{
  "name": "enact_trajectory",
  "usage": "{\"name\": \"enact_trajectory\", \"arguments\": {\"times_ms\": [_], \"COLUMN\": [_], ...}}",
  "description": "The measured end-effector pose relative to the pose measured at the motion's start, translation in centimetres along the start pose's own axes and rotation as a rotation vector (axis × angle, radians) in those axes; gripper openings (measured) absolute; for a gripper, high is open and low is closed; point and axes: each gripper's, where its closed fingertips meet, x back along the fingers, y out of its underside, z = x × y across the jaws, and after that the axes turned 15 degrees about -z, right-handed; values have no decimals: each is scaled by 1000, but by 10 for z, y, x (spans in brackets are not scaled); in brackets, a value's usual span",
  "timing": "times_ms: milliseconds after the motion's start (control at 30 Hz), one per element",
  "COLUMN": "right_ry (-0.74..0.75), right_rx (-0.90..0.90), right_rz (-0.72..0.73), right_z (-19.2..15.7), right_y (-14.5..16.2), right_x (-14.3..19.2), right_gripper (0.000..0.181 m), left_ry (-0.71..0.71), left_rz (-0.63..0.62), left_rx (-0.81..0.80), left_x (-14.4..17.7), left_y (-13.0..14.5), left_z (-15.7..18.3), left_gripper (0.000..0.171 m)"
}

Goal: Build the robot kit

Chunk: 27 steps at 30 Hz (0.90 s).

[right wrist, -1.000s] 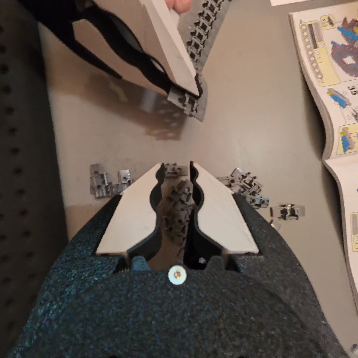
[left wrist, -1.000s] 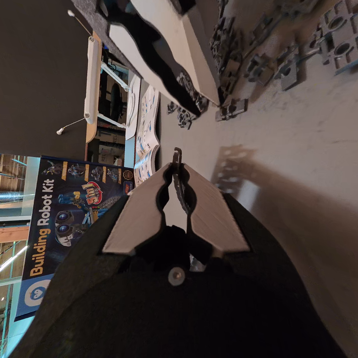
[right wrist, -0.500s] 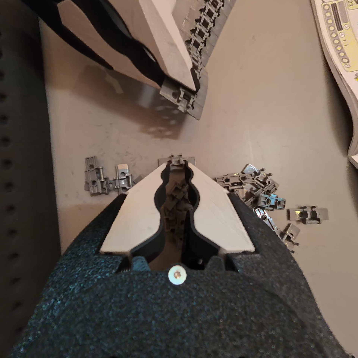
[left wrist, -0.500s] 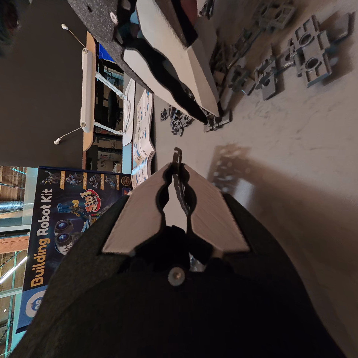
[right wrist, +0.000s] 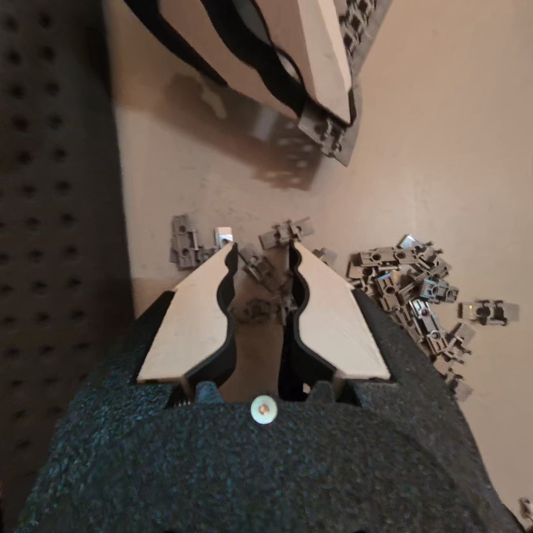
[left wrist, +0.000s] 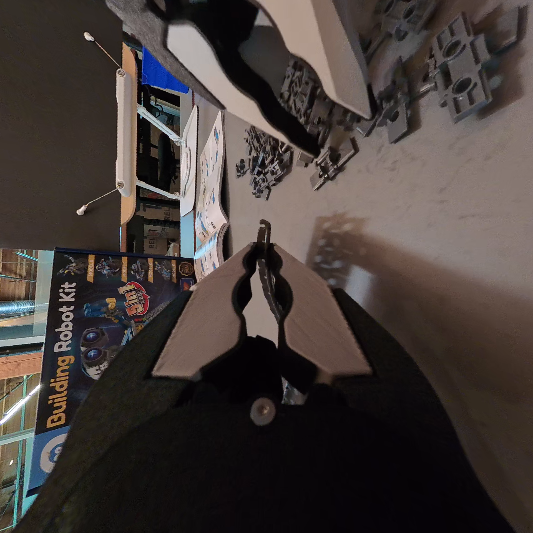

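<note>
- The work surface is a smooth beige-grey tabletop (right wrist: 432, 144), lit warmly, with soft shadows of the tools across it.
- Along one side of the tabletop stands a dark perforated panel (right wrist: 52, 202) with rows of small round holes.
- In the left wrist view, which is rolled on its side, an open instruction booklet (left wrist: 212, 184) lies at the far edge of the table, and a dark blue kit box (left wrist: 95, 317) with printed pictures stands beside it. Beyond them are a white lamp-like fixture (left wrist: 125, 132) and dim shelving.
- The left gripper (left wrist: 264, 245) is pinched tight on a strip of joined grey track links (left wrist: 268, 277). The strip is seen edge-on between the pale fingers, and its hooked end sticks out past the tips, above the table.
- In the right wrist view the same strip (right wrist: 334, 138) hangs from those fingers as a flat, dark grey chain of small rectangular links, held clear of the surface.
- The right gripper (right wrist: 262, 248) has its jaws parted by a narrow gap and grips nothing. It is low over loose grey links; one single link (right wrist: 284, 232) lies just beyond its tips, and others show between the fingers.
- A heap of loose links (right wrist: 403, 282) lies just right of that gripper, and a small joined pair (right wrist: 184, 245) lies to its left, near the panel.
</note>
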Motion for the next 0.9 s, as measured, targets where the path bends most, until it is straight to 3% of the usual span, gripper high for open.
{"name": "enact_trajectory", "arguments": {"times_ms": [100,200,233,300,333,433,567,700,900], "right_ry": [-30,5,7,-76,-113,-122,-76,-64,0], "right_rx": [-39,-82,-88,-68,-58,-59,-108,-87,-129], "right_rz": [6,69,102,112,97,24,74,69,53], "right_z": [7,21,22,6,-1,-4,13,10,23], "right_y": [-2,-10,-13,-14,-12,-4,-13,-11,-14], "right_x": [-7,1,6,12,11,-1,0,3,-7], "right_gripper": [35,49,45,18,18,27,43,28,35], "left_ry": [3,1,1,3,2,8,9,10,10], "left_rz": [4,6,7,7,8,9,10,10,5], "left_rx": [-4,-9,-8,-3,-1,0,-7,-3,-1], "left_x": [0,1,1,1,1,1,1,0,0], "left_y": [-2,-3,-3,-2,-2,-2,-4,-3,-1], "left_z": [2,2,2,1,1,2,3,3,2], "left_gripper": [7,7,7,7,7,7,7,7,7]}}
